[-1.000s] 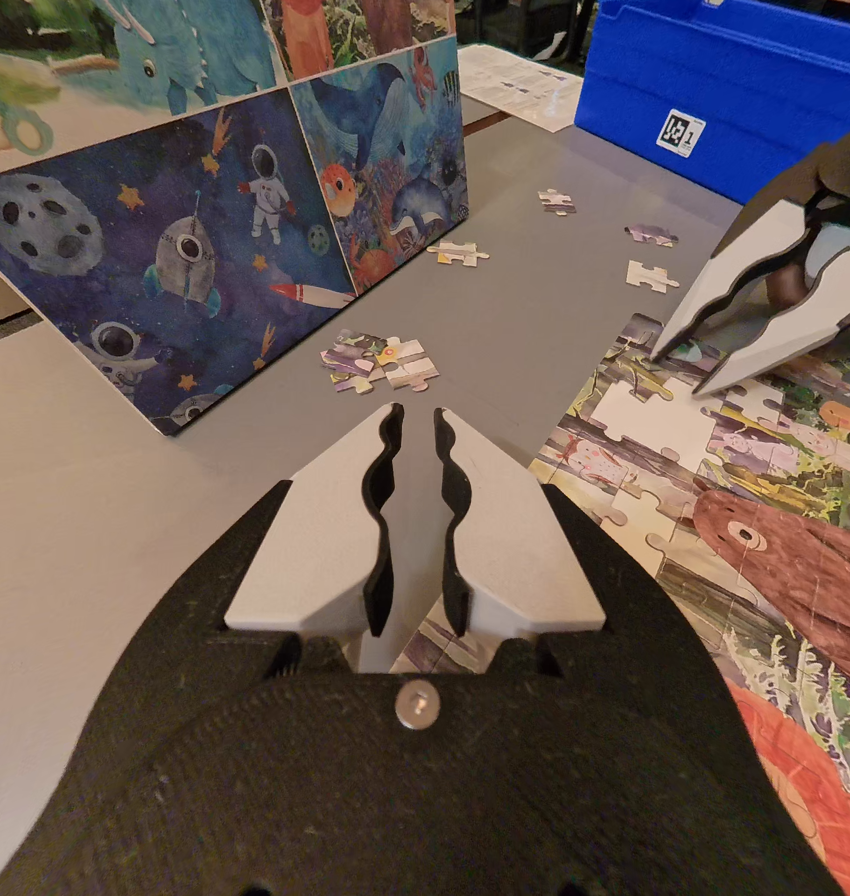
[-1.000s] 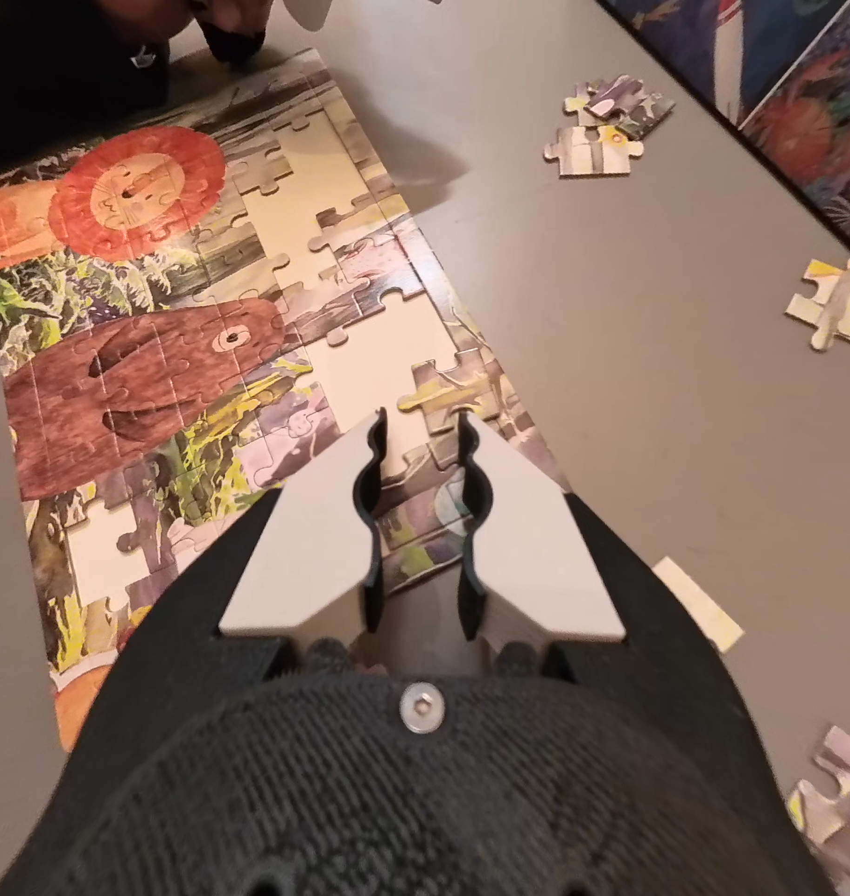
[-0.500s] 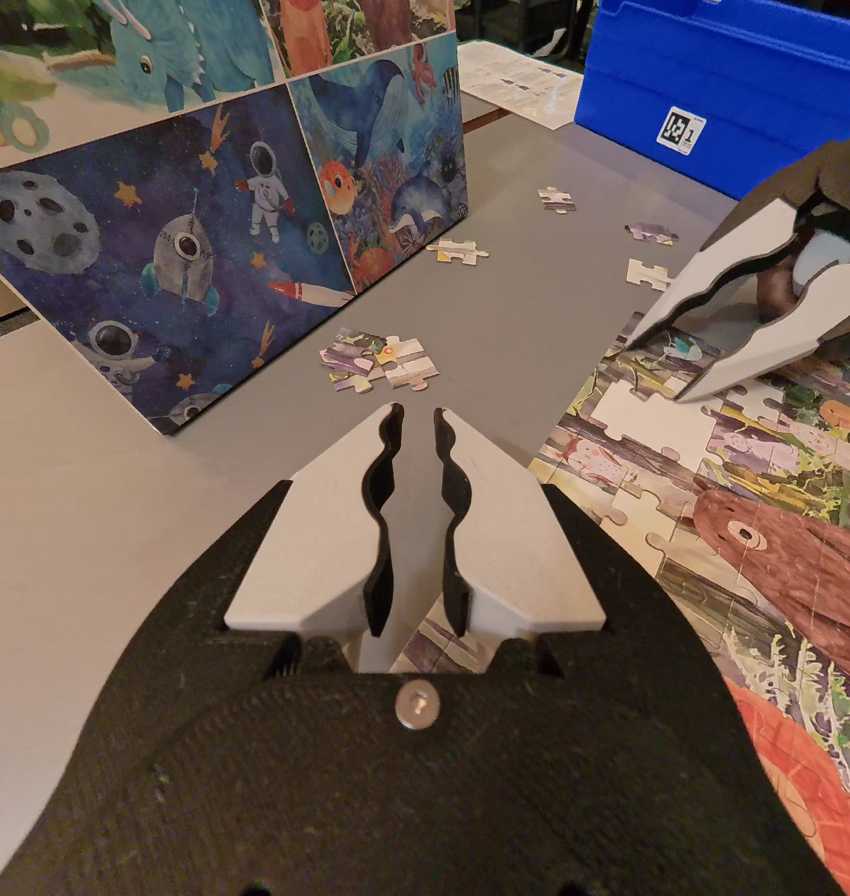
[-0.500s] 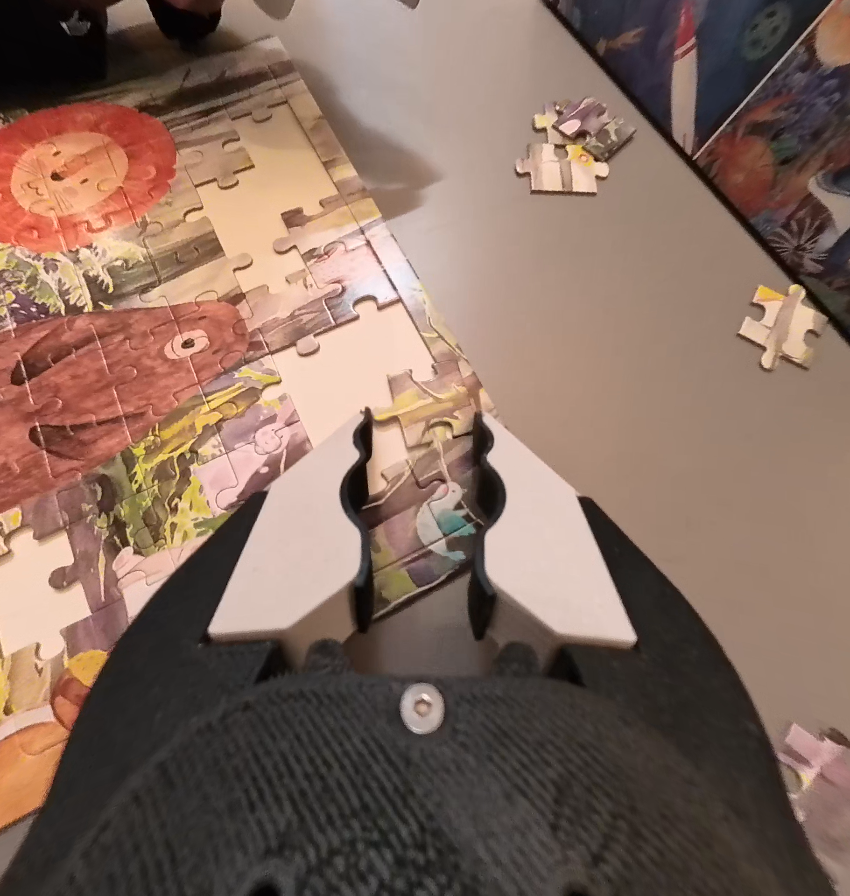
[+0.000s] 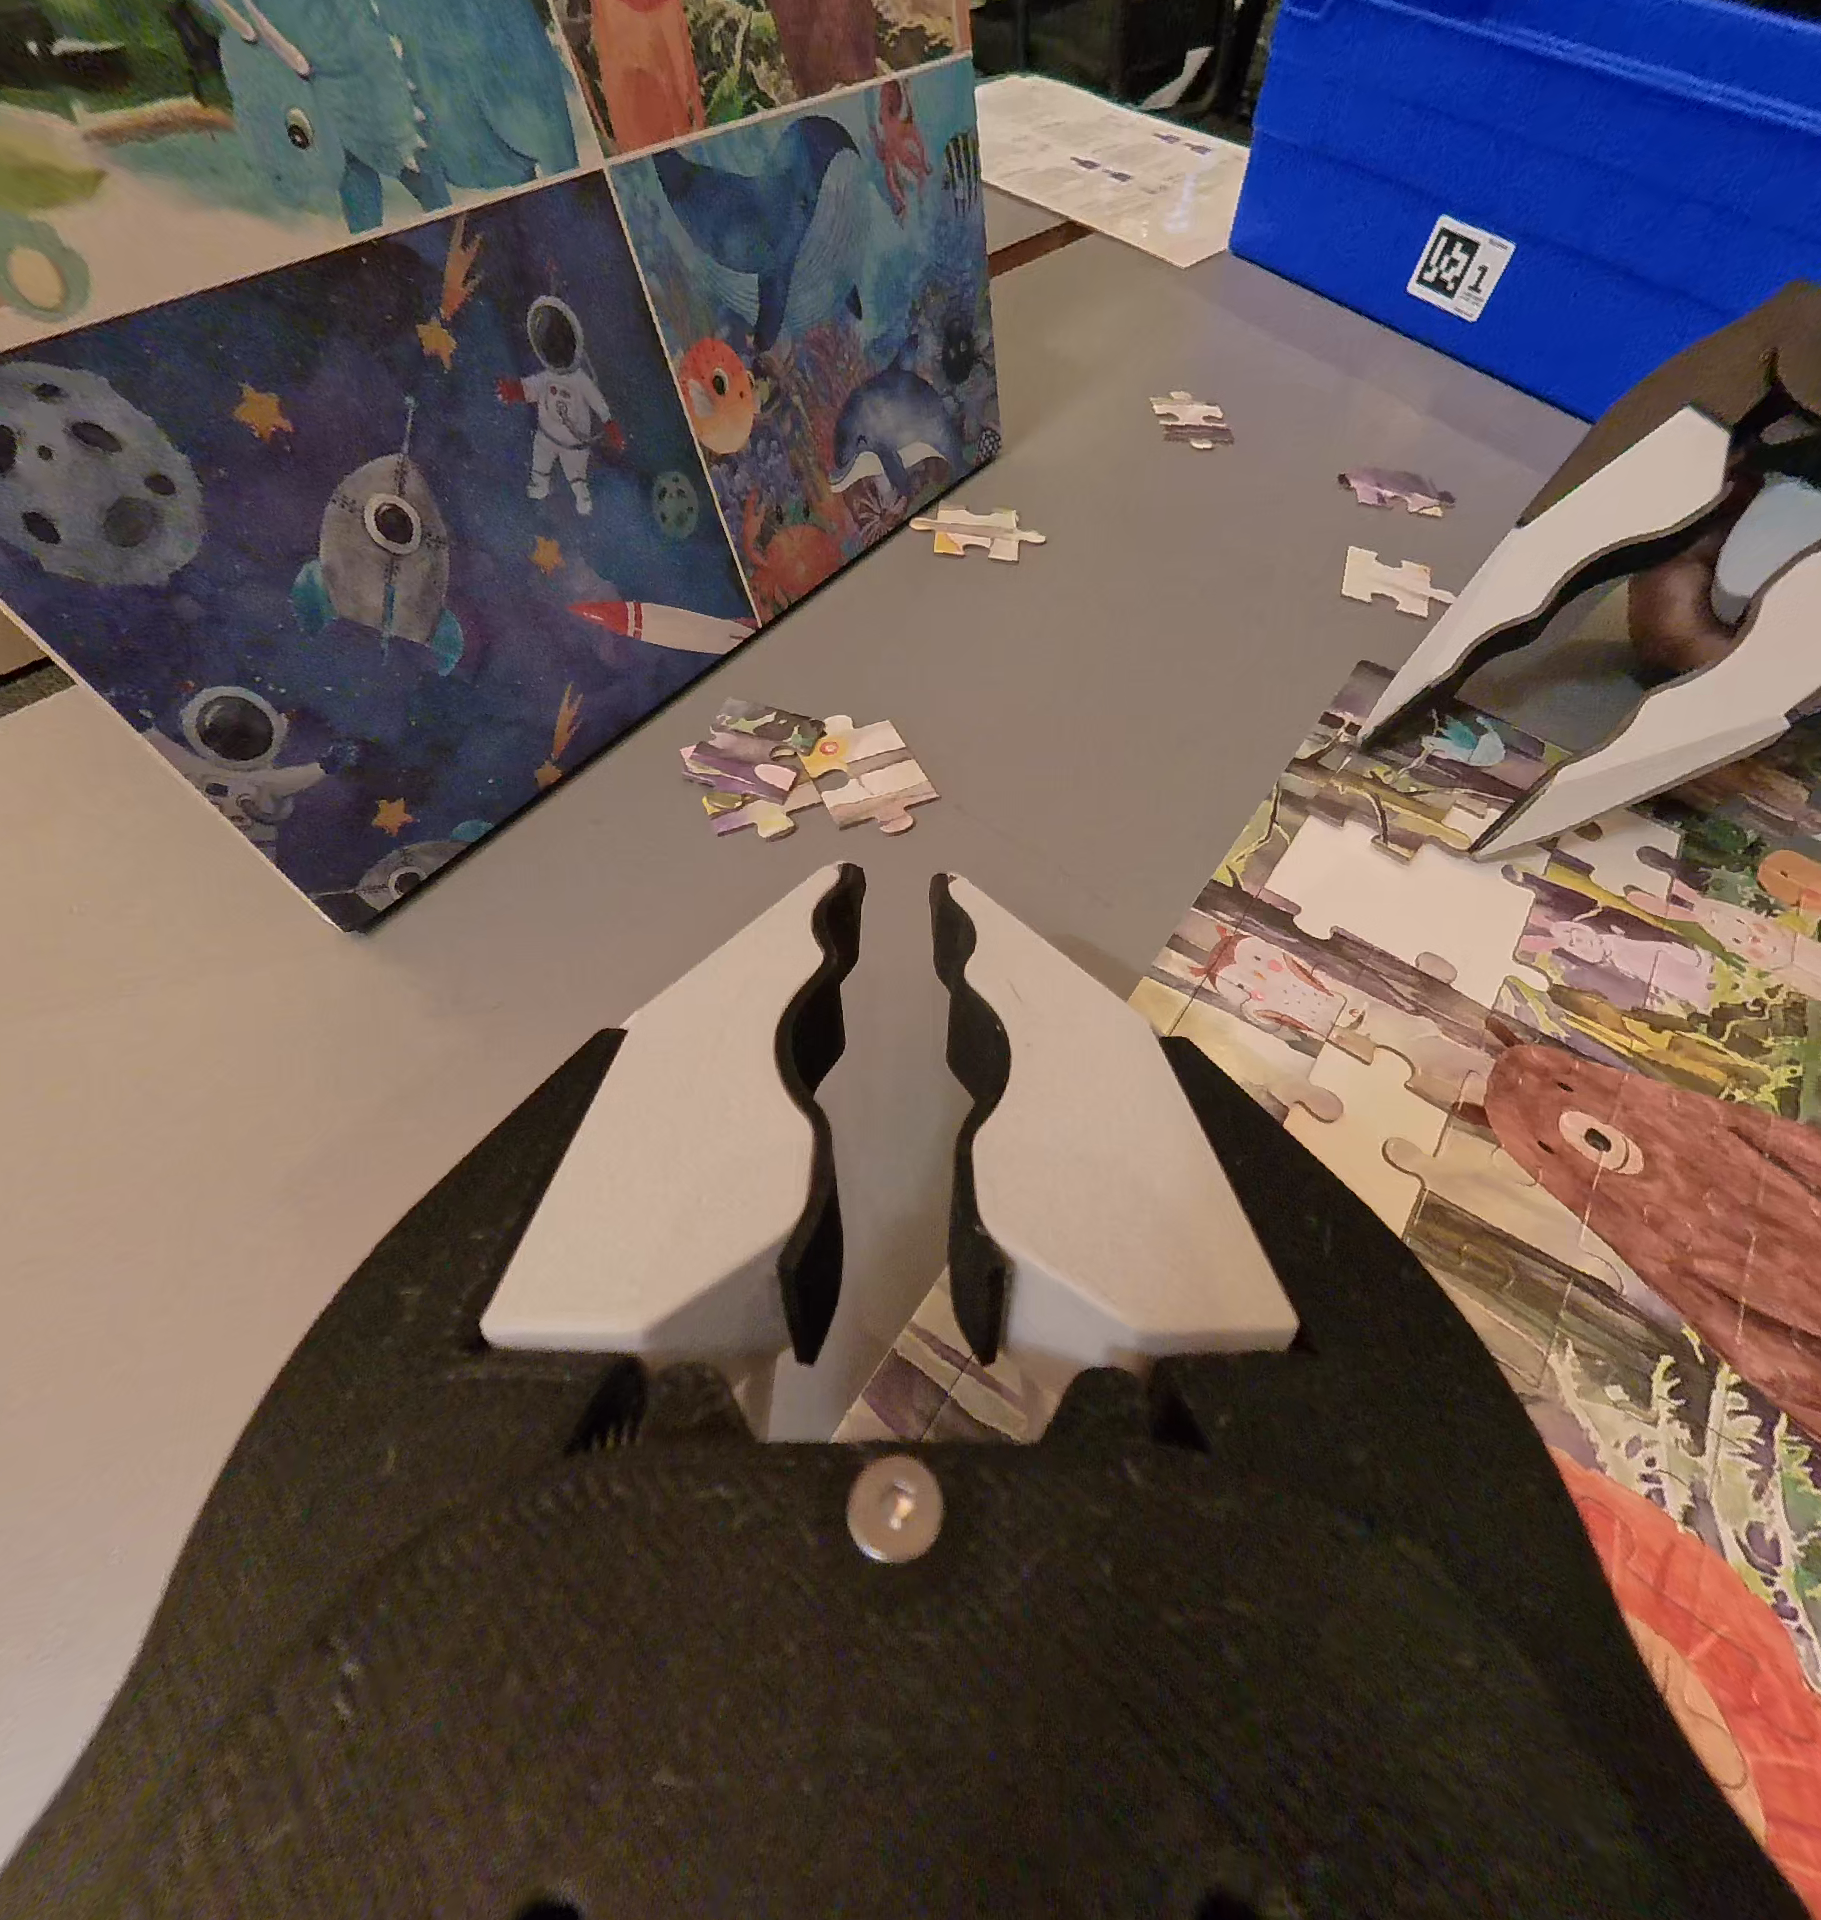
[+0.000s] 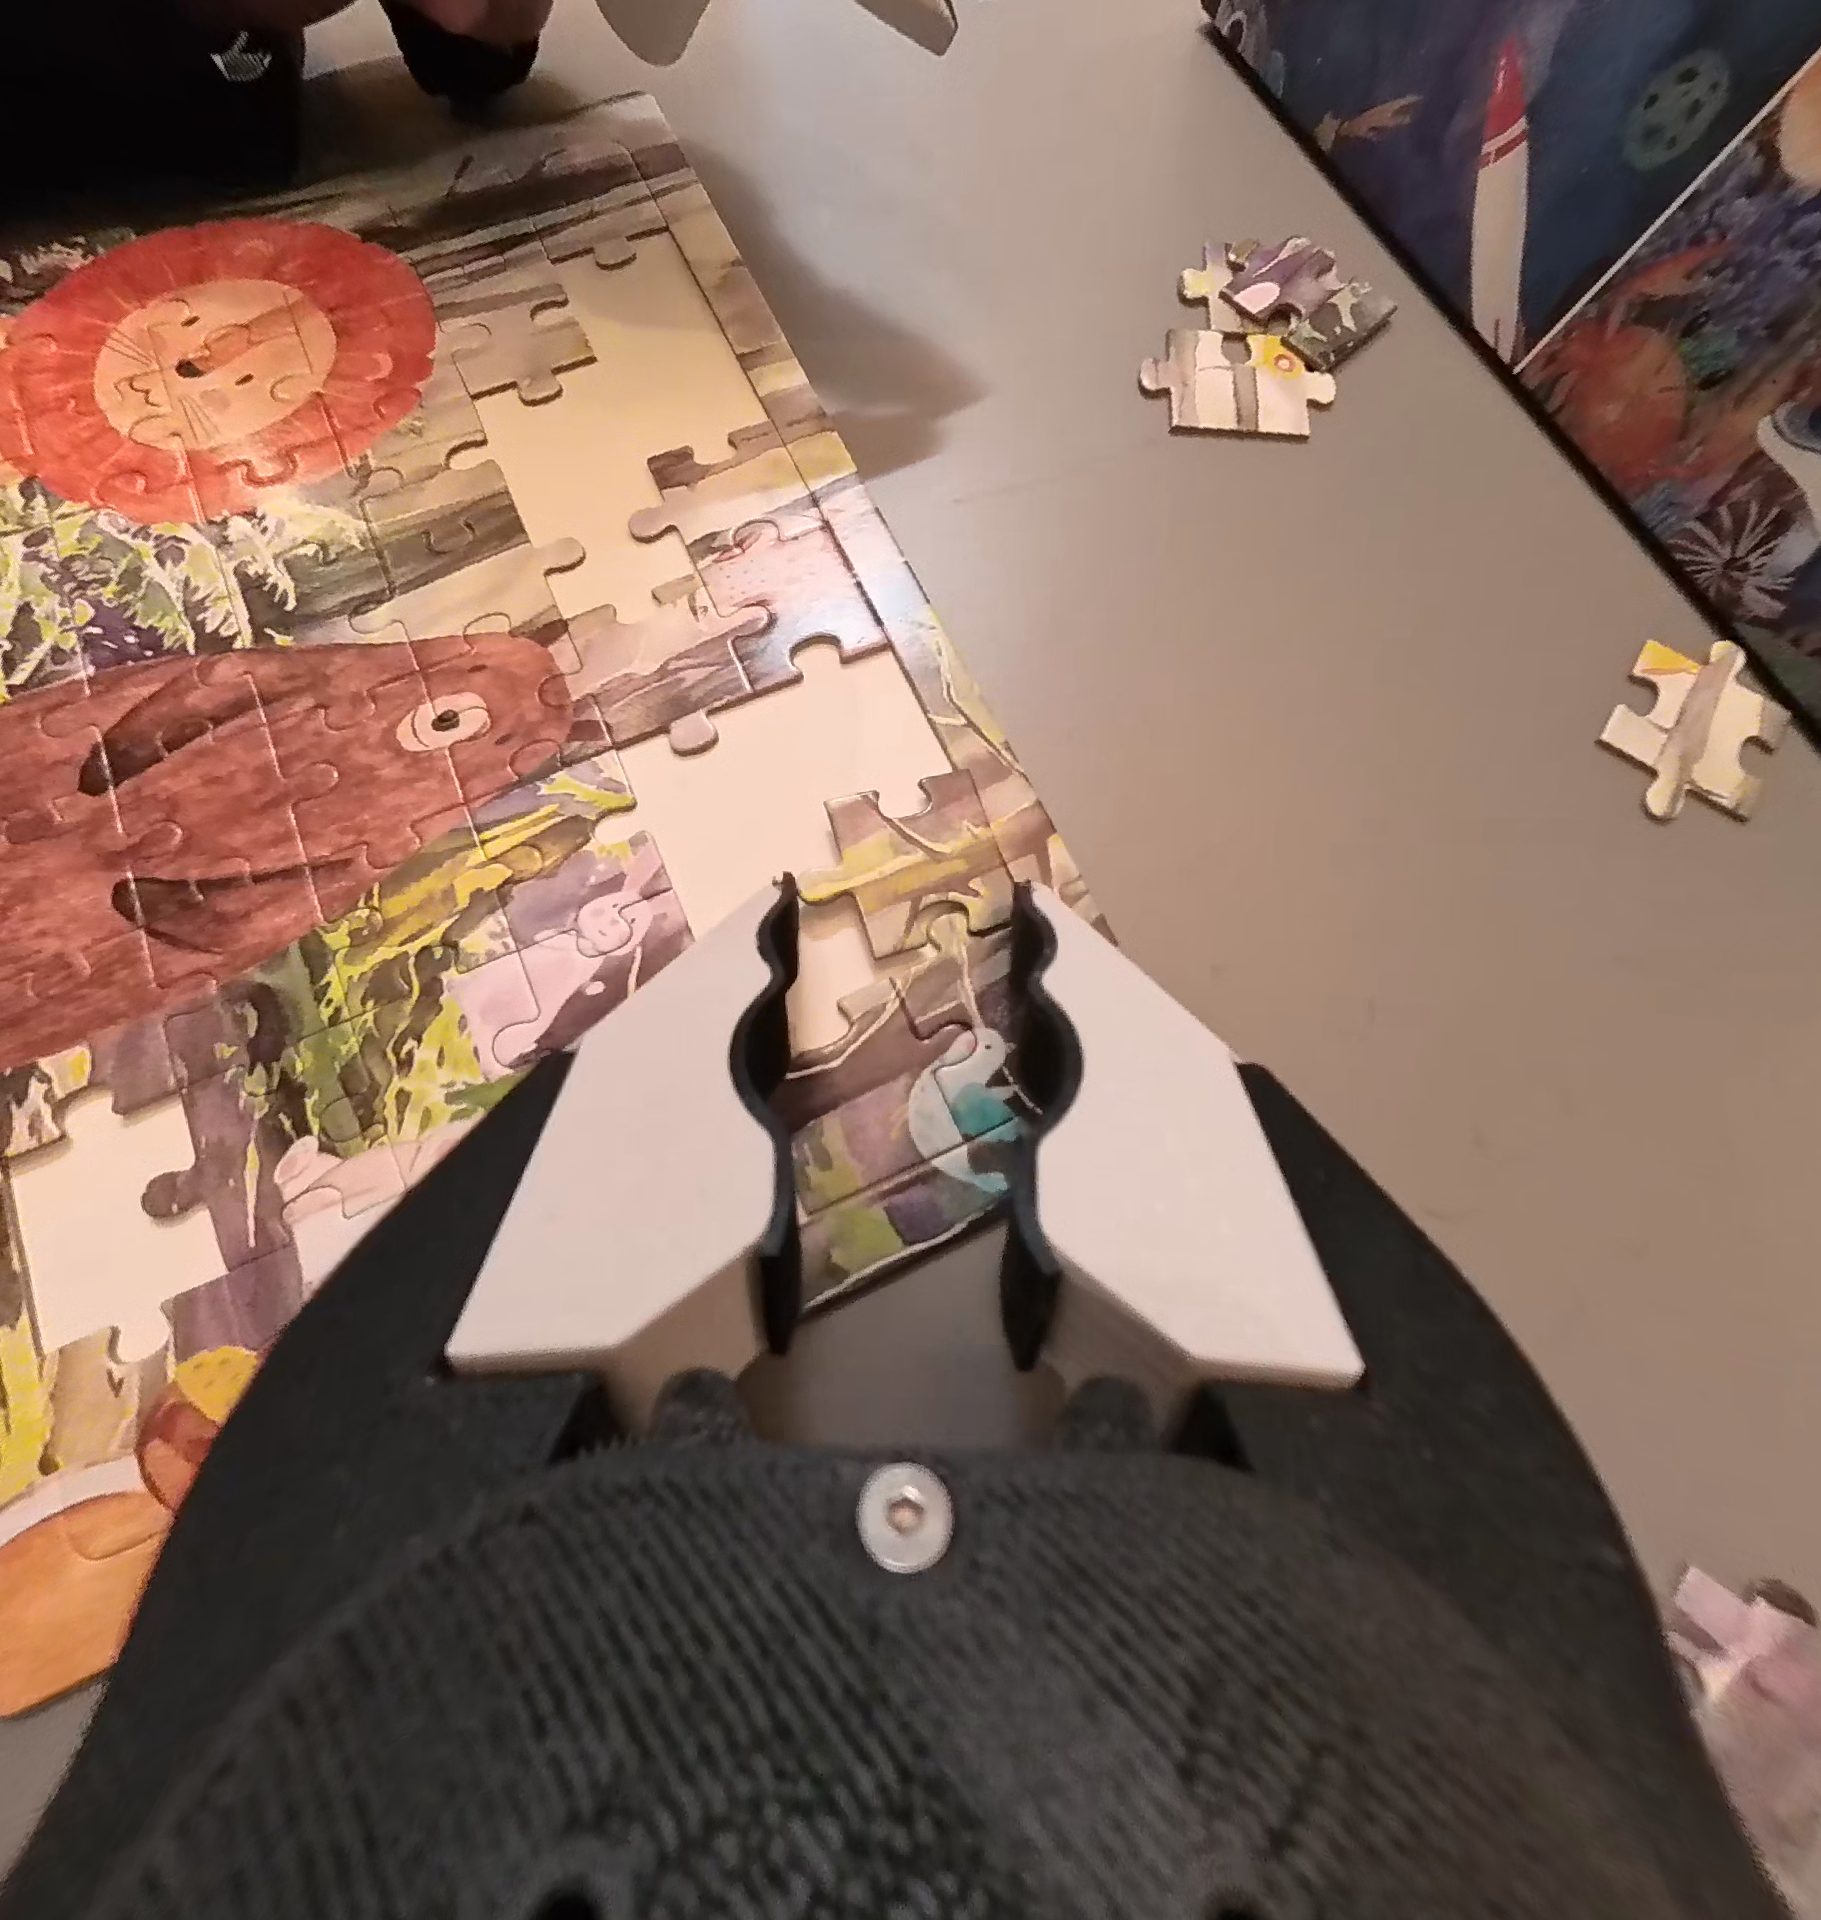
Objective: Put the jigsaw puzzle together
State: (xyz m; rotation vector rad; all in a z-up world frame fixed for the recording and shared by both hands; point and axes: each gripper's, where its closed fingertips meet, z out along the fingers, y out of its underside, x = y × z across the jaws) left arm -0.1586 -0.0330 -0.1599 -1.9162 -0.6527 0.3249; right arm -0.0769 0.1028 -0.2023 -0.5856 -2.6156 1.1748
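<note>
The partly built animal puzzle (image 5: 1664, 1195) lies flat on the grey table; cream gaps show among its pieces. It also shows in the right wrist view (image 6: 262, 779). My right gripper (image 6: 903, 894) is open and empty, low over the puzzle's corner with the bird piece (image 6: 963, 1101). It also shows in the left wrist view (image 5: 1425, 795). My left gripper (image 5: 895, 878) is empty, jaws a narrow gap apart, over bare table beside the puzzle's edge. A cluster of loose pieces (image 5: 812, 769) lies just beyond it, also in the right wrist view (image 6: 1270, 332).
The illustrated puzzle box (image 5: 366, 520) stands tilted at the left. Single loose pieces (image 5: 979, 532) (image 5: 1394, 582) (image 5: 1192, 419) lie on the table. A blue bin (image 5: 1560, 156) and a paper sheet (image 5: 1103, 166) are at the back. A dark sleeve (image 6: 106, 104) is near the puzzle. The right tips stand about 10 cm off the partly built animal puzzle (image 5: 1664, 1195).
My right gripper has opened wider while shifting slightly over the puzzle's corner. My left gripper has not moved.
</note>
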